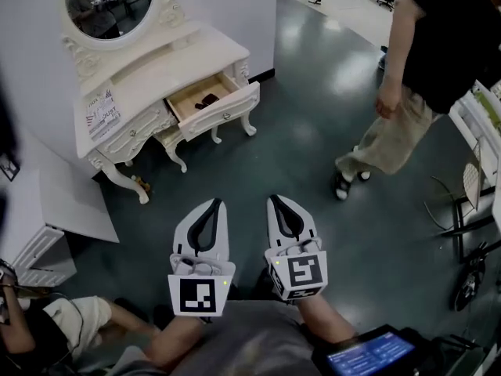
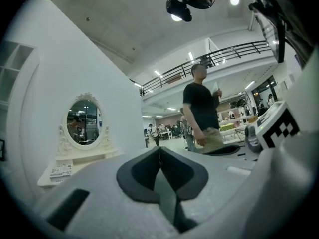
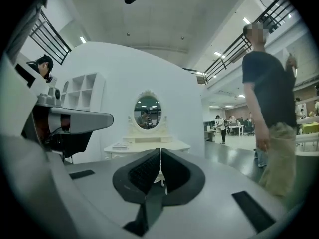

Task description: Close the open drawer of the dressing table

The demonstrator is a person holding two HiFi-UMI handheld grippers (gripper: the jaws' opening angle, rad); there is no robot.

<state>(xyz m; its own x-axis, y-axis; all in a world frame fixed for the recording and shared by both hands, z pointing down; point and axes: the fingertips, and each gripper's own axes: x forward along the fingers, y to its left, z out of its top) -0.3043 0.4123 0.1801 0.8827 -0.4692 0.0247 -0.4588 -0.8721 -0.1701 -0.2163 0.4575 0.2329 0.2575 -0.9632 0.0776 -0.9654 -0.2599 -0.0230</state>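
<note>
A cream dressing table (image 1: 168, 65) with an oval mirror (image 1: 109, 2) stands against the white wall at the upper left of the head view. Its right drawer (image 1: 213, 104) is pulled out, with a small dark item inside. My left gripper (image 1: 213, 204) and right gripper (image 1: 275, 202) hang side by side near my body, well short of the table, both shut with nothing between the jaws. The left gripper view shows its tips (image 2: 159, 148) together and the table (image 2: 75, 163) at the left. In the right gripper view the tips (image 3: 160, 151) meet in front of the table (image 3: 147, 146).
A person (image 1: 423, 69) in a dark shirt and khaki trousers walks across the floor at the right. White folded panels (image 1: 47, 225) lean at the left. A seated person's legs (image 1: 78, 319) lie at lower left. Chair frames (image 1: 470, 210) stand at the right edge.
</note>
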